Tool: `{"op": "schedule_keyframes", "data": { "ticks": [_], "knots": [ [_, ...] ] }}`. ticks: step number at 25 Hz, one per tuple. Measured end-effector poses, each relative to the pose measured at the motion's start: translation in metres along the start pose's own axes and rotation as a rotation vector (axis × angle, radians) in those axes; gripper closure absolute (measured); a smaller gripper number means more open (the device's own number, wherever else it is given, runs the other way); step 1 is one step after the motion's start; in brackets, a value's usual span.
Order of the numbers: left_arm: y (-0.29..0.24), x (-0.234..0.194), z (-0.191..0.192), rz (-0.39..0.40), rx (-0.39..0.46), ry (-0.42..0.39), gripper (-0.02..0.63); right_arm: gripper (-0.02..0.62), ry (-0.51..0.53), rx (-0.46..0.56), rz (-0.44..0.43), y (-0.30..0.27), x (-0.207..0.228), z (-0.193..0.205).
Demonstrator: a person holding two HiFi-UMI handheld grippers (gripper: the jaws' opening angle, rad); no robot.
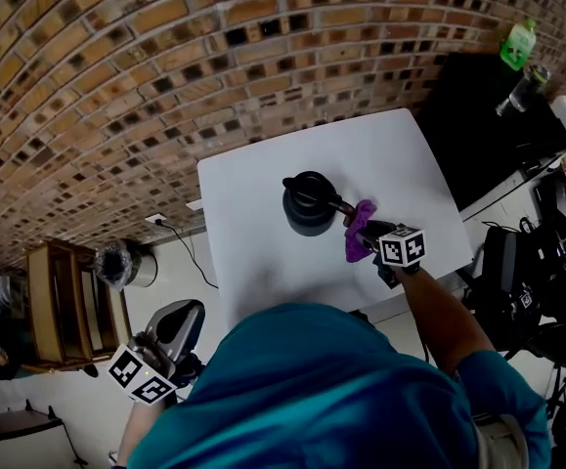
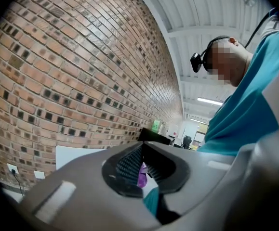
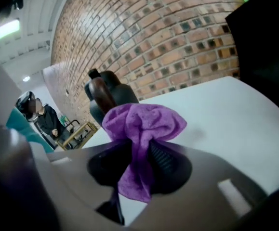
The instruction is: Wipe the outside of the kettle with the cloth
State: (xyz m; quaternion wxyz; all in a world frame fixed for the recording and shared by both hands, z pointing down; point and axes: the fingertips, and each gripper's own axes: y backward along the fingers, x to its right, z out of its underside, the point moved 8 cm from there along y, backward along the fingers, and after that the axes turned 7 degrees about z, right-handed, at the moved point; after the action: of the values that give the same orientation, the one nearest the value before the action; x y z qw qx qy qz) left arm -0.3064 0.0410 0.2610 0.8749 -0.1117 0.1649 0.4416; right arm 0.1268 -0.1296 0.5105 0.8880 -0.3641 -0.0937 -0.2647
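**Cloth in my grip and at the kettle, the wiping mostly ahead**

My right claw [image 3: 139, 153] is pinching the crumpled purple cloth [image 3: 144, 121]. The jaws are clamped on its middle, so a bunched head stands out in front and a tail hangs down behind. From my head view, the right claw [image 1: 366, 237] holds that cloth [image 1: 359, 228] just beside the black rounded kettle [image 1: 309, 203], on the side where its brown handle [image 3: 100, 93] sticks out toward me. I cannot tell whether the cloth is pressing on the handle or only close to it.

The kettle stands upright near the middle of the white surface [image 1: 253, 262], well in from every edge, with its lid on.

My left claw [image 1: 183, 319] hangs low at my left side, off the near left corner of the surface and well apart from the kettle. Its own view shows the left claw [image 2: 142, 153] with its jaws pressed together at the tips and nothing between them. The scrap of purple in the slit is only the cloth seen far off.

As I judge it, the pick-up of the cloth is done and the cloth is brought to the kettle. No view shows me any part of the kettle's outside already wiped. What looks left is the body all round, the far side toward the brick wall [image 1: 165, 57], and the lid. Nothing steadies the kettle, so a hard push could slide it.
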Motion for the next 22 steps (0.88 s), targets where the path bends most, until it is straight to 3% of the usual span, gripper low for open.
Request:
{"op": "schedule_keyframes", "data": {
  "ticks": [4, 12, 18, 22],
  "knots": [
    [0.011, -0.006, 0.003, 0.064, 0.001, -0.003, 0.601, 0.482, -0.025, -0.021, 0.075, 0.008, -0.015, 0.006],
    [0.009, -0.01, 0.024, 0.207, 0.03, 0.031, 0.601, 0.482, -0.056, 0.123, 0.05, 0.116, -0.084, 0.006],
    [-0.004, 0.055, 0.031, 0.253, 0.059, -0.017, 0.601, 0.482, 0.036, 0.22, 0.007, 0.207, -0.099, -0.001],
    [-0.011, 0.125, 0.052, 0.202, 0.088, -0.047, 0.601, 0.482, 0.152, 0.256, -0.05, 0.268, -0.095, 0.015]
  ]
}}
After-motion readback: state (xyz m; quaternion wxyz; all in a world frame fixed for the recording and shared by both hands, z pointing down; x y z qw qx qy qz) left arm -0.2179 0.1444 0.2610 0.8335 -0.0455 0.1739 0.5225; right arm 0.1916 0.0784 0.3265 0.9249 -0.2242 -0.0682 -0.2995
